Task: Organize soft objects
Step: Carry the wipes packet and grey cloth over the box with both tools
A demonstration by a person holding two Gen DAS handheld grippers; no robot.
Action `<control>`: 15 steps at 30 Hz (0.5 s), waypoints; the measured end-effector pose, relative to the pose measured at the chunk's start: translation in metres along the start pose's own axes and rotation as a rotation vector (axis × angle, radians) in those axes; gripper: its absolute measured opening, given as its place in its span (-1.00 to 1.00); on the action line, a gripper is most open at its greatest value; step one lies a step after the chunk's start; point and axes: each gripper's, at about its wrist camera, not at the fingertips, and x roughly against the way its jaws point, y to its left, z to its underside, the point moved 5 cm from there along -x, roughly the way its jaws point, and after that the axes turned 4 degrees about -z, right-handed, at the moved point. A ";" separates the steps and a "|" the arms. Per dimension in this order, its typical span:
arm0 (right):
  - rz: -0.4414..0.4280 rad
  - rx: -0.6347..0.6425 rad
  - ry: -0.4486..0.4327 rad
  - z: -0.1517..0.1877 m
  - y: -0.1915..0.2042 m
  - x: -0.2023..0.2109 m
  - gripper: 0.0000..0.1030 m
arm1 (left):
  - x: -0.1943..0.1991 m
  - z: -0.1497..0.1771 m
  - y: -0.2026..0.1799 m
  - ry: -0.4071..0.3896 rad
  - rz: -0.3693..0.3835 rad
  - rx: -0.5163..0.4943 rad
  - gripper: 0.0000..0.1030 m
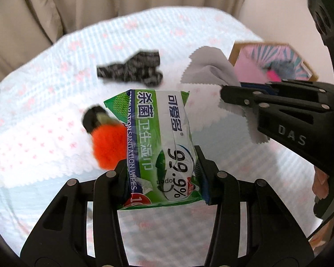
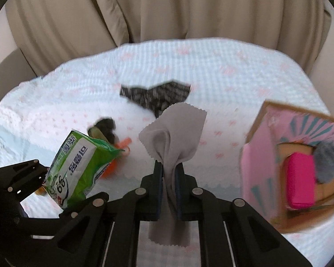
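Note:
My left gripper (image 1: 161,166) is shut on a green and white pack of wet wipes (image 1: 160,142), held above the bed; the pack also shows at the left of the right wrist view (image 2: 78,166). My right gripper (image 2: 168,173) is shut on a grey cleaning cloth (image 2: 178,133), which hangs bunched between the fingers; the cloth also shows in the left wrist view (image 1: 209,69). A pink cardboard box (image 2: 256,166) at the right holds a magenta sponge (image 2: 300,180) and a grey fluffy ball (image 2: 329,162).
An orange pompom with a black end (image 1: 109,142) and a black-and-white patterned cloth (image 1: 133,69) lie on the light blue bedspread (image 1: 44,89). Beige curtains (image 2: 167,11) hang behind the bed.

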 end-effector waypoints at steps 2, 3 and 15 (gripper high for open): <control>0.009 -0.005 -0.017 -0.009 0.001 0.022 -0.82 | 0.024 -0.013 0.000 -0.022 -0.004 0.012 -0.18; 0.013 -0.011 -0.032 -0.016 0.001 0.039 -0.82 | 0.037 -0.020 0.001 -0.034 -0.006 0.020 -0.18; 0.011 -0.127 -0.139 -0.072 -0.020 0.185 -0.82 | 0.172 -0.109 -0.029 -0.185 -0.032 0.062 -0.18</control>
